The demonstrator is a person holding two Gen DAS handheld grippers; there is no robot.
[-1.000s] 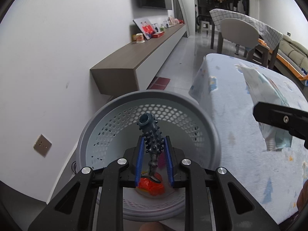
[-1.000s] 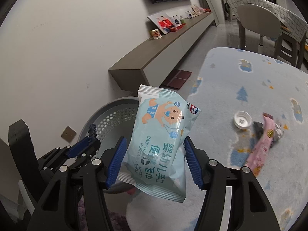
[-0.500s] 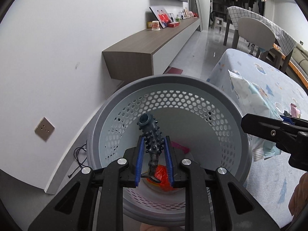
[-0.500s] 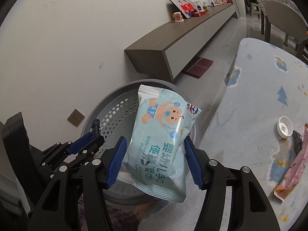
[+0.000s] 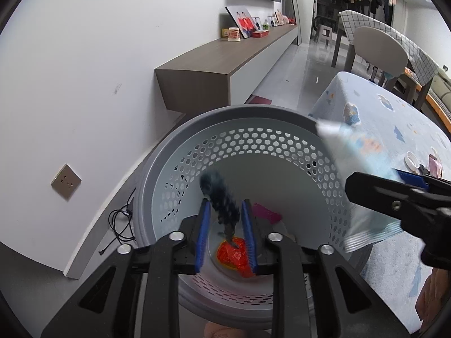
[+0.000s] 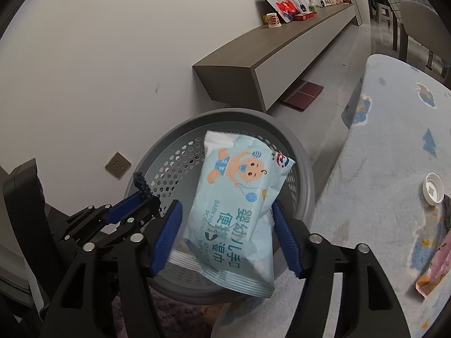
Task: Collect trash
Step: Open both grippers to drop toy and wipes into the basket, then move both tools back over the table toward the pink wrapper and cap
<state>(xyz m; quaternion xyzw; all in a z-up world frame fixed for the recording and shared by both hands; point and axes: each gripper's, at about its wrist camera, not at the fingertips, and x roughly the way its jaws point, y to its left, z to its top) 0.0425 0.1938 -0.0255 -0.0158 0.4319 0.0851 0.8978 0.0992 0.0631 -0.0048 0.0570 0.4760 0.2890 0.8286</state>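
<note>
A grey perforated basket (image 5: 169, 152) stands on the floor beside the table; it also shows in the right wrist view (image 6: 305, 174). My left gripper (image 5: 225, 211) is over it with its jaws spread, and the dark spiky tube (image 5: 221, 197) is blurred and loose between them. Red (image 5: 234, 255) and pink trash (image 5: 266, 212) lie in the basket. My right gripper (image 6: 225, 214) has its jaws wide apart over the basket rim, and the light blue baby wipes pack (image 6: 239, 211) sits tilted and loose between them.
The table with a light blue patterned cloth (image 6: 394, 146) is on the right, with a white bottle cap (image 6: 433, 188) and a pink wrapper (image 6: 439, 264) on it. A low wall shelf (image 5: 225, 56) runs behind the basket. A wall socket (image 5: 66, 180) and cable are at left.
Both grippers moved over the basket. The left jaws have opened and the spiky tube is dropping. The right jaws have opened wider and the wipes pack has tilted loose.
</note>
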